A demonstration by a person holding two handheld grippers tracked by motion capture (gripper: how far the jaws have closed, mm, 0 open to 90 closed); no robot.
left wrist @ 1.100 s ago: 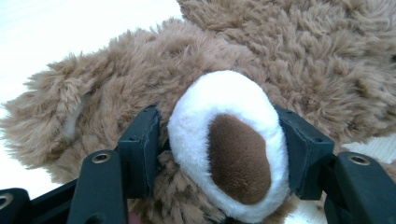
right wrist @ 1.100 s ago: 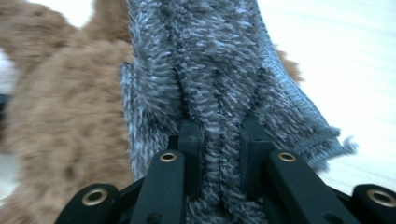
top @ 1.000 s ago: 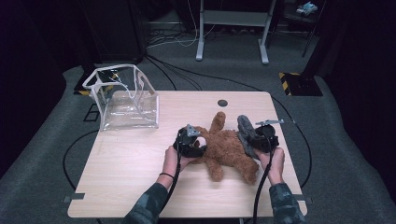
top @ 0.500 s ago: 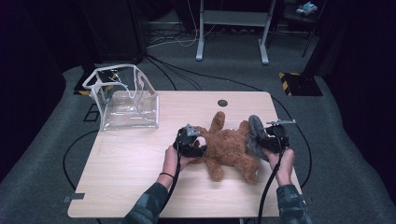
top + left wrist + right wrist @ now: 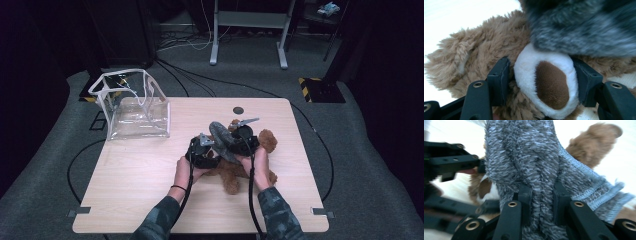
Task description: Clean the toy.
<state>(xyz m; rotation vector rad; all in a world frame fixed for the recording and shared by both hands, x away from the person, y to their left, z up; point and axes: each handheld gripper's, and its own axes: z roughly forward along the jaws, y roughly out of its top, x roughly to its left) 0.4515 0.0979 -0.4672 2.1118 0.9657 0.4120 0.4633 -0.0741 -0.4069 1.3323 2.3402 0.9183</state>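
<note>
A brown teddy bear (image 5: 235, 176) lies on the wooden table (image 5: 130, 185) right of centre. My left gripper (image 5: 214, 155) is shut on its white paw with a brown pad (image 5: 551, 85), one jaw on each side. My right gripper (image 5: 227, 144) is shut on a fuzzy grey sock (image 5: 220, 136) and holds it over the bear, close to the left gripper. In the right gripper view the sock (image 5: 529, 157) hangs between the jaws, with a ribbed cuff to the right, the bear's fur (image 5: 594, 142) behind it and the left gripper (image 5: 454, 162) at the left. The sock (image 5: 584, 32) hangs blurred just above the paw.
A clear plastic bag (image 5: 132, 107) with white trim stands open at the table's back left corner. A small dark round hole (image 5: 238, 110) sits near the back edge. Cables trail from both grippers toward the front edge. Bare wood spreads left of the hands.
My right gripper has carried the grey sock from the bear's right side leftward over the bear, up against the left gripper. The left gripper has stayed on the paw.
</note>
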